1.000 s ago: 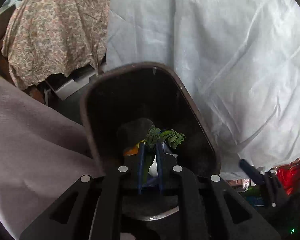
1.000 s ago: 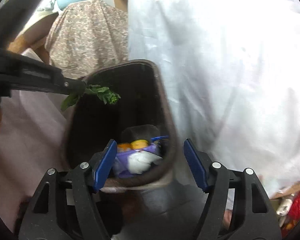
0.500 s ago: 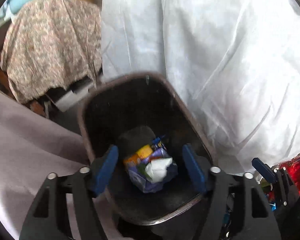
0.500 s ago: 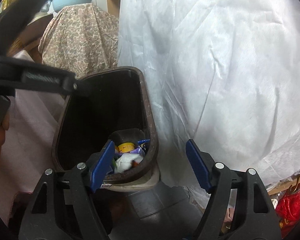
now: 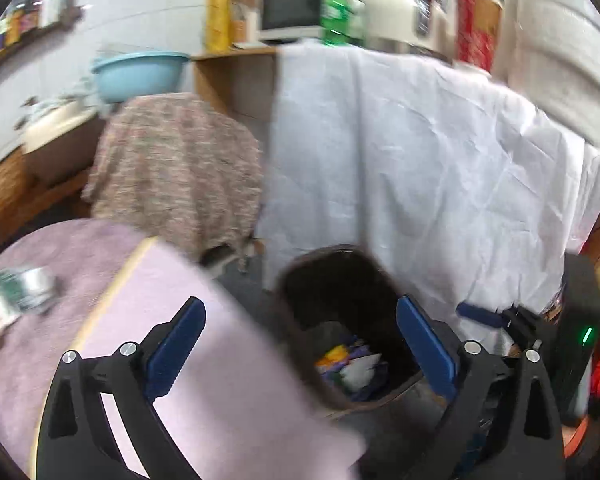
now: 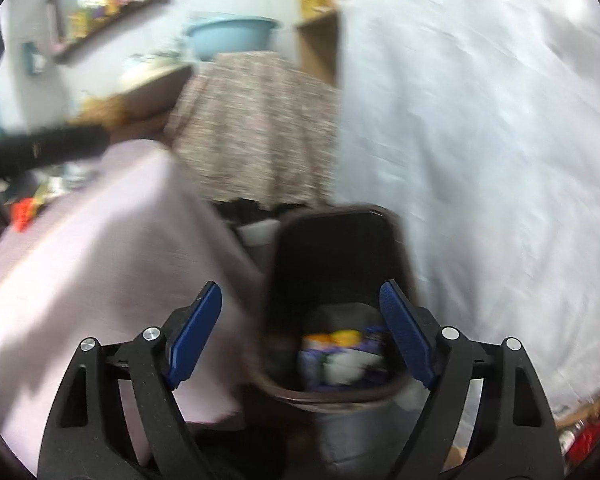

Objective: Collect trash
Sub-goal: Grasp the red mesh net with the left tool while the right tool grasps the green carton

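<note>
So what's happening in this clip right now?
A person with a gripper in each hand is collecting trash into a dark bin. Both the left gripper and the right gripper are above it with nothing between the jaws, which are opening. Wrappers and crumpled paper lie at the bottom of the bin. More litter sits on the pink-covered table to the left.

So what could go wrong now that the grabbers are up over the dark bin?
Maybe two things. The dark brown plastic bin stands tight against the pink cloth-covered table, so a swinging left gripper could bump either. More litter, like the green-and-silver wrapper, lies near that table's edge and could get knocked to the floor.
</note>
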A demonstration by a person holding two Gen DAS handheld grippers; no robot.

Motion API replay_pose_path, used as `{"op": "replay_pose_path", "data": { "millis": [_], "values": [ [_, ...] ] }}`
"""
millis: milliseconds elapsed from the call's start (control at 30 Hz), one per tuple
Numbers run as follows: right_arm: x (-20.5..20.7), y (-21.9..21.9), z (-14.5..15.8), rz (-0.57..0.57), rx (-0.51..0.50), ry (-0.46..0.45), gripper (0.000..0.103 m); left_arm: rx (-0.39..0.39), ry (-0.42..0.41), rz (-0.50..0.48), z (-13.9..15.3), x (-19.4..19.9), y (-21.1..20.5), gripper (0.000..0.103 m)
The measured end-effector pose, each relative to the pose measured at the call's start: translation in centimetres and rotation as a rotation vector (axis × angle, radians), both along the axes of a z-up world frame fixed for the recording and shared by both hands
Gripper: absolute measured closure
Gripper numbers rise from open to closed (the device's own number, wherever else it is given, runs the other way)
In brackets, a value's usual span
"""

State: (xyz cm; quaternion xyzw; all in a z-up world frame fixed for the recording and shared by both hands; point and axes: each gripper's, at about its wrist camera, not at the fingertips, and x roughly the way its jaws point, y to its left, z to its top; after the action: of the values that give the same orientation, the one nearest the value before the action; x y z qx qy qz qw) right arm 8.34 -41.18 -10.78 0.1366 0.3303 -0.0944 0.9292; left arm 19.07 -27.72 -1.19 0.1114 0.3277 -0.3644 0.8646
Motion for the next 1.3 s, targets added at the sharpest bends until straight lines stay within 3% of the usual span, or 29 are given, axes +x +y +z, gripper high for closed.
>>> {"op": "replay_pose_path", "data": {
  "millis": [233, 567, 733, 833, 900, 1000, 1100, 1133, 1167, 1200, 1300],
  "values": [
    [4.6, 7.2, 4.1, 0.251, 0.020, -0.071, 0.021, 0.050, -0.072, 0.216, 0.8, 1.5, 12.5, 0.008],
    [10.8, 17.5, 6.4, 0.541, -0.007, -0.029, 0.021, 0.095, -0.042, 0.511, -1.0, 3.6, 29.2, 0.008],
    [14.4, 21.0, 7.4, 0.623, -0.014, -0.009, 0.021, 0.110, -0.015, 0.614, -1.7, 6.8, 34.4, 0.008],
    [17.4, 22.5, 7.9, 0.631, 0.000, -0.008, 0.021, 0.129, -0.035, 0.646, -1.8, 9.2, 35.4, 0.008],
    [18.5, 23.4, 8.0, 0.630, -0.016, -0.009, 0.021, 0.184, -0.051, 0.658, -2.3, 11.6, 35.0, 0.010],
    [20.5, 24.9, 7.9, 0.636, -0.069, 0.010, 0.021, 0.264, -0.043, 0.651, -3.7, 14.2, 34.6, 0.021],
    [22.0, 25.5, 7.7, 0.640, -0.094, 0.017, 0.021, 0.283, -0.035, 0.665, -4.6, 15.9, 35.1, 0.032],
    [22.5, 25.5, 7.7, 0.645, -0.095, 0.018, 0.021, 0.272, -0.008, 0.662, -4.9, 16.4, 35.4, 0.044],
    [23.0, 25.5, 7.7, 0.648, -0.094, 0.017, 0.021, 0.257, 0.021, 0.663, -5.3, 16.8, 35.9, 0.063],
    [23.5, 25.3, 7.7, 0.657, -0.095, 0.007, 0.021, 0.235, 0.046, 0.669, -5.5, 16.9, 36.3, 0.072],
    [25.5, 25.3, 7.8, 0.668, -0.110, 0.010, 0.021, 0.170, 0.067, 0.686, -5.5, 16.3, 37.4, 0.084]
  ]
}}
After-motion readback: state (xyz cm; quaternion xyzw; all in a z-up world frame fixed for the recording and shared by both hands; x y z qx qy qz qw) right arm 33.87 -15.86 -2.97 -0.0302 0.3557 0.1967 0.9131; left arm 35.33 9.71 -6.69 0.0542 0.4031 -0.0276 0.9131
